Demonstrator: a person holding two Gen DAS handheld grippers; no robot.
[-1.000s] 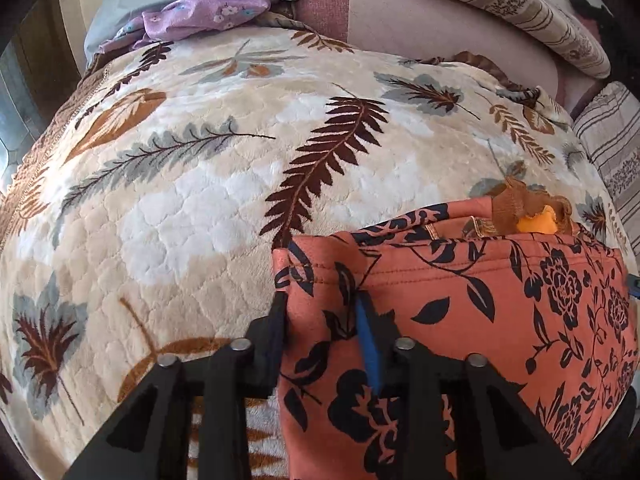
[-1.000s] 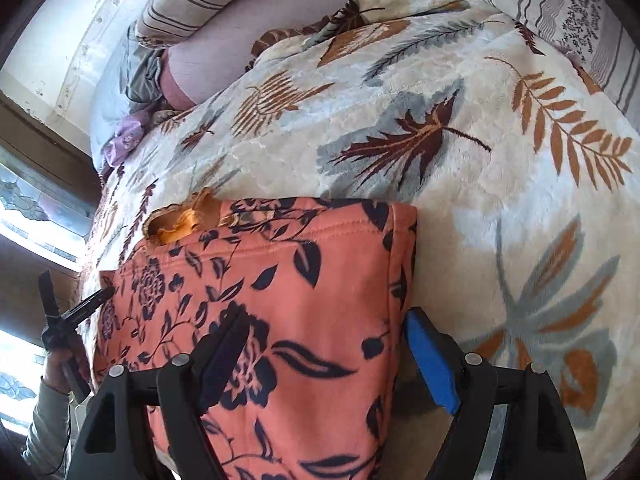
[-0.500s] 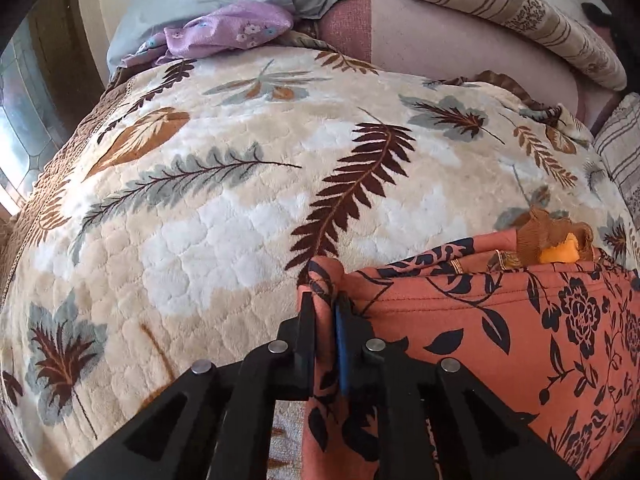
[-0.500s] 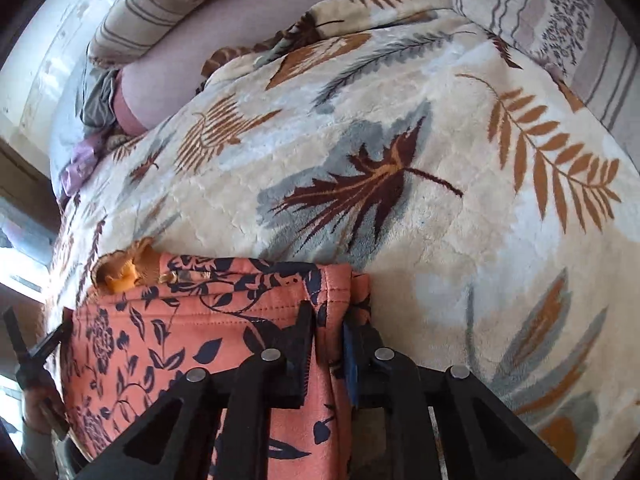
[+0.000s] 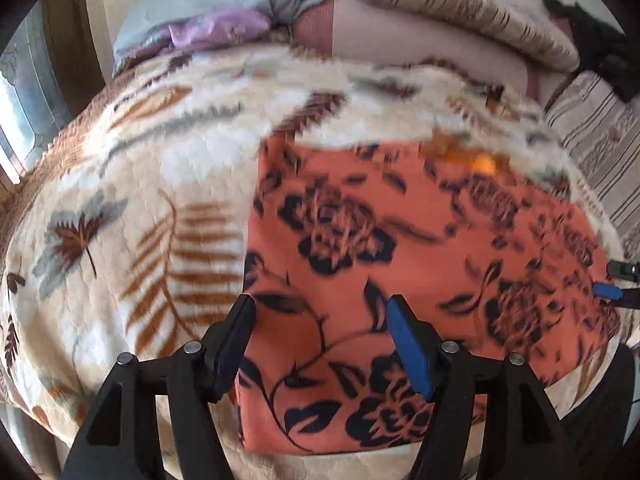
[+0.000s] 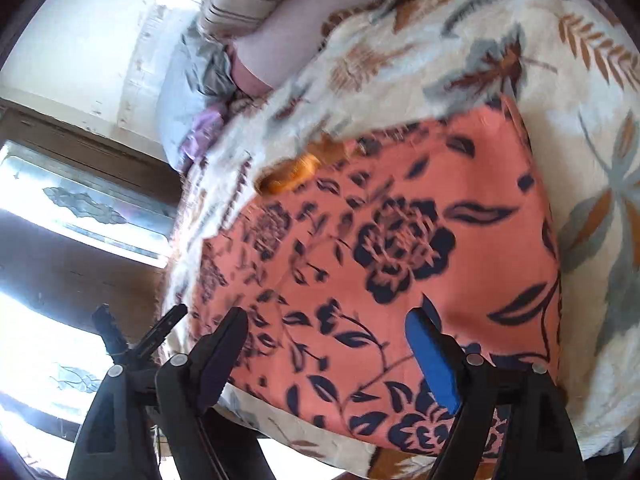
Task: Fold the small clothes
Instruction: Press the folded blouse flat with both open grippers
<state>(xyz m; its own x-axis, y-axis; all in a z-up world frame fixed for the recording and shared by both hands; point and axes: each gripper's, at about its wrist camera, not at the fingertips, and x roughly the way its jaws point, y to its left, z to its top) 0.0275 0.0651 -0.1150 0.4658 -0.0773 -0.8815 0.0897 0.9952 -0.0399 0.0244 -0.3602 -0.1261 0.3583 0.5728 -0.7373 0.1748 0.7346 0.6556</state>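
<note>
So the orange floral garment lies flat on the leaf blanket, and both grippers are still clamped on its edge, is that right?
Not quite. The garment does lie flat on the blanket, but neither gripper is clamped. The left wrist view shows the left gripper with jaws apart and opening, pads off the cloth; the right wrist view shows the same for the right gripper.

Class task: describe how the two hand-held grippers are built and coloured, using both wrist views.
The left gripper and right gripper look alike: black plastic frames with triangular cut-outs, joined by silver round-headed pins. Each has two flat fingers, one with a dark pad, the other with a bright blue pad. No cables, markings or sleeves show in these views.
</note>
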